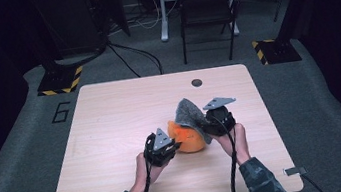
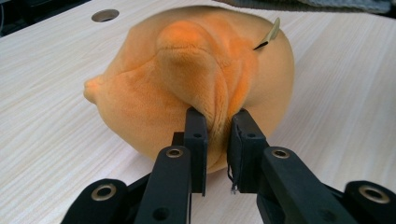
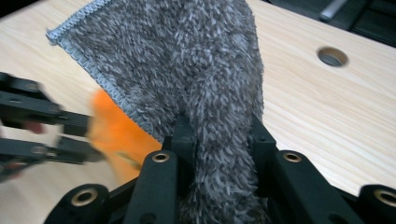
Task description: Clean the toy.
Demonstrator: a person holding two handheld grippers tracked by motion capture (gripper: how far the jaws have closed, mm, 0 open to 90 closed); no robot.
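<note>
Orange plush toy [image 2: 196, 79] in left claw [image 2: 218, 135]

Table: light wood table [image 1: 113, 134]
Toy: orange soft toy [image 1: 188, 141] between two grippers
Cloth: grey cloth [image 1: 189, 113] on toy
Chair: black chair [image 1: 206, 5] behind
</note>
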